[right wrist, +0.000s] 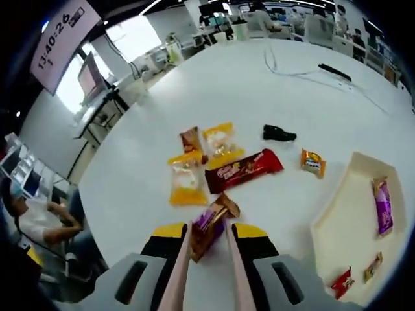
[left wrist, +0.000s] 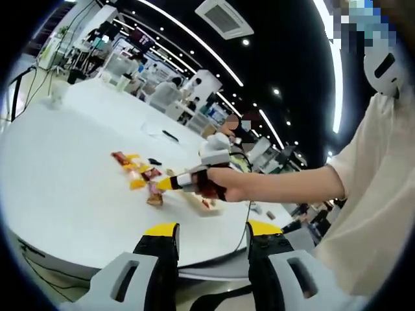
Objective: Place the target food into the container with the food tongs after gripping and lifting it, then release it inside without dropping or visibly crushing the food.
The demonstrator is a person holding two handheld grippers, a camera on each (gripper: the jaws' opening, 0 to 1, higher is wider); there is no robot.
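In the right gripper view, my right gripper is rising from the bottom centre, its jaws pressing a pair of pink tongs together around a purple-and-brown snack. The snack is sitting pinched between the tong tips, just below a red bar at mid-frame. Two yellow packets are lying left of and above the bar, a small orange packet is lying to its right, and a black object is resting above that. At the right edge a cream tray is holding a purple packet and two small wrappers in its lower corner.

In the left gripper view, my left gripper is hanging at the bottom with its jaws standing apart, nothing between them, over the near edge of the white table. At centre frame my hand is reaching in from the right, carrying the other gripper toward the scattered snacks.
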